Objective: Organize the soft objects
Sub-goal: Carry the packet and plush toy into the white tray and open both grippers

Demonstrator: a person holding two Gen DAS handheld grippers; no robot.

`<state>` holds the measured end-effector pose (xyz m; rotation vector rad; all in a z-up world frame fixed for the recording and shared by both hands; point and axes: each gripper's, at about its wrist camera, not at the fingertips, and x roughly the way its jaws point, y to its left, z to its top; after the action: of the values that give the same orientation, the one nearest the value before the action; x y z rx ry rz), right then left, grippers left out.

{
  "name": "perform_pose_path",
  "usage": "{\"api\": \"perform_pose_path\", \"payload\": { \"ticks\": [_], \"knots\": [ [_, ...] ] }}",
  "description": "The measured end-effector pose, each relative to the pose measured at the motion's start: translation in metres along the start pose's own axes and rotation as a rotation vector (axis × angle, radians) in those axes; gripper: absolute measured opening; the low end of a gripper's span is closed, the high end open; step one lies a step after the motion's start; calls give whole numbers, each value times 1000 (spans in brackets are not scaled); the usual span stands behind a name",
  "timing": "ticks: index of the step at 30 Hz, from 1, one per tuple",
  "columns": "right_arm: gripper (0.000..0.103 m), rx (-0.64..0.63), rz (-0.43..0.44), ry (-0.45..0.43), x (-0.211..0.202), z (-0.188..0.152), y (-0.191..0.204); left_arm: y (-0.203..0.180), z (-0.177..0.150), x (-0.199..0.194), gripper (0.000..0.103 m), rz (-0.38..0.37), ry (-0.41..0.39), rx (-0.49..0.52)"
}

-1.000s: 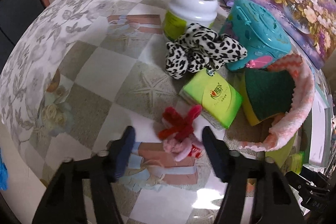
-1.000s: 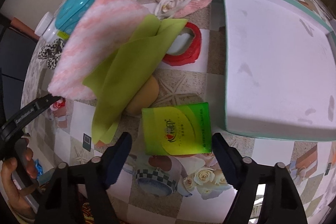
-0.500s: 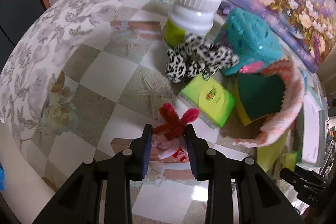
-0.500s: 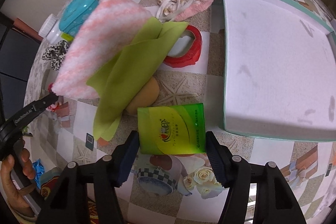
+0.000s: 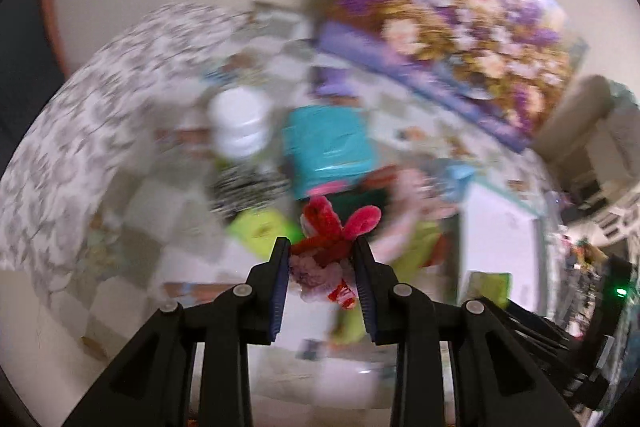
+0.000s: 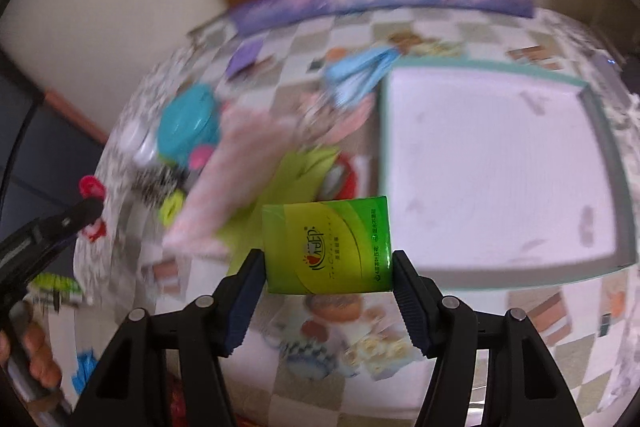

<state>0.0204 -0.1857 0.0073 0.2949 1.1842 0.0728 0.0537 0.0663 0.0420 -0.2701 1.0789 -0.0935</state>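
Above the worktop (image 6: pixel 460 359), my left fingers (image 5: pixel 322 259) pinch the red pipe-cleaner toy (image 5: pixel 332 231) while my right fingers (image 6: pixel 328 267) clamp the green tissue pack (image 6: pixel 326 247), both lifted clear, probably for the white tray (image 6: pixel 500 163).

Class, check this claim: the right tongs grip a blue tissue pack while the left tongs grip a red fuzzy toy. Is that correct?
Not quite. The tissue pack in the right tongs is green, not blue, as the right wrist view shows. The left tongs do grip the red fuzzy toy.
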Motion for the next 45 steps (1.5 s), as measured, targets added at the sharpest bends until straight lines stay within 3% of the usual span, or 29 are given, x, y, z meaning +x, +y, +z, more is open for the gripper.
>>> {"api": "perform_pose_path", "payload": {
  "ticks": [5, 10, 18, 24, 31, 37, 40, 42, 45],
  "knots": [
    [66, 106, -75, -56, -20, 19, -33, -61, 17, 7, 33, -16, 18, 75],
    [66, 194, -154, -106, -42, 40, -66, -115, 28, 35, 33, -78, 90, 90],
    [66, 332, -250, -129, -44, 54, -121, -188, 21, 73, 33, -88, 145, 148],
    [66, 415, -373, -146, -44, 48, -170, -243, 3, 100, 33, -90, 160, 234],
    [66, 488, -429, -141, -37, 36, -211, -266, -12, 139, 34, -77, 211, 259],
    [67, 496, -463, -134, -29, 32, -220, -266, -21, 165, 35, -82, 239, 261],
    [68, 498, -457, -129, -27, 31, -220, -265, -24, 170, 49, -95, 257, 262],
    [72, 489, -463, -121, -26, 30, -218, -262, -23, 168, 66, -110, 255, 250],
    [78, 482, -457, -110, -24, 28, -216, -257, -20, 162, 76, -103, 227, 240]
  ]
}}
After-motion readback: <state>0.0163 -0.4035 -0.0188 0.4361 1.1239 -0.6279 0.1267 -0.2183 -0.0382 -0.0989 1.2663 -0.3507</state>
